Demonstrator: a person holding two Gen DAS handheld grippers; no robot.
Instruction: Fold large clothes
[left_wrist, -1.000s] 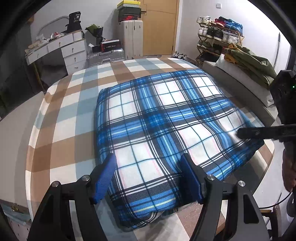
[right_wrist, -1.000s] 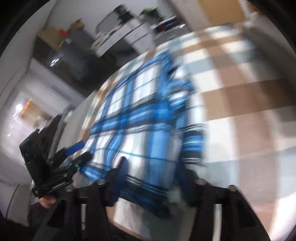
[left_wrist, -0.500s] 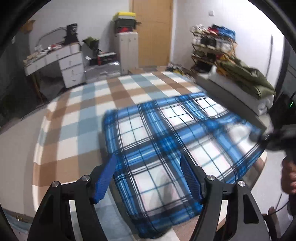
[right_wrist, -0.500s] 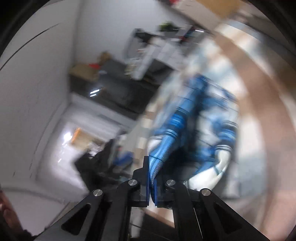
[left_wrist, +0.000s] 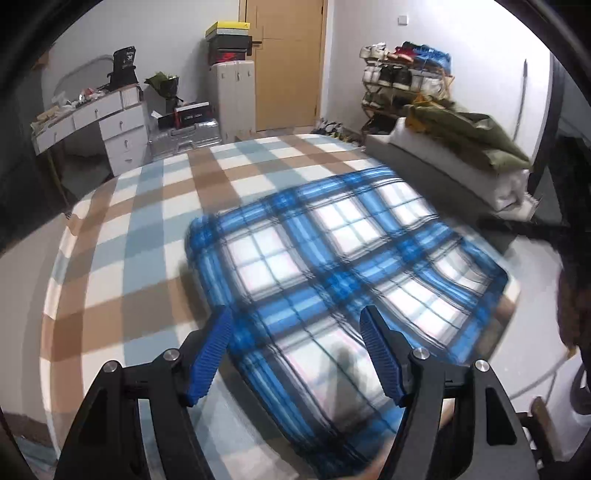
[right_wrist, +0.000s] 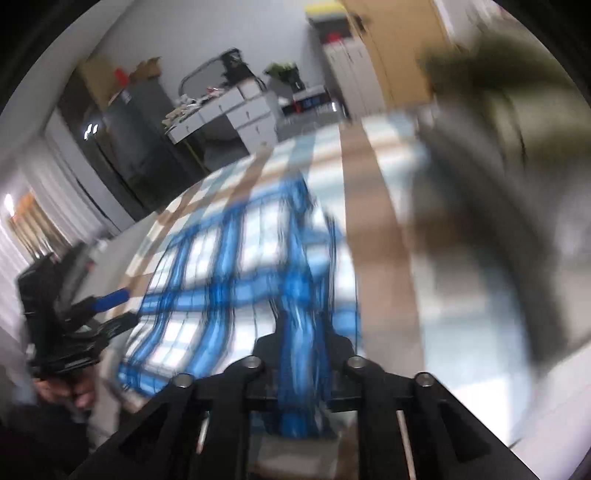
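A blue and white plaid garment (left_wrist: 343, 273) lies folded on a bed with a brown, white and pale blue checked cover (left_wrist: 140, 236). My left gripper (left_wrist: 295, 354) is open and empty, held above the garment's near edge. My right gripper (right_wrist: 301, 354) is shut on a bunched edge of the plaid garment (right_wrist: 236, 280), which runs up between its fingers. The left gripper also shows at the left of the right wrist view (right_wrist: 107, 306), open. The right wrist view is motion-blurred.
A white dresser (left_wrist: 96, 125), a silver suitcase (left_wrist: 184, 134), a white cabinet with boxes (left_wrist: 232, 96) and a wooden door (left_wrist: 286, 62) stand beyond the bed. A shoe rack (left_wrist: 402, 85) and a bench with green bedding (left_wrist: 465, 144) stand on the right.
My right gripper closed on the garment's edge and lifted it. My left gripper pulled back and rose, still open. The garment's right side shifted.
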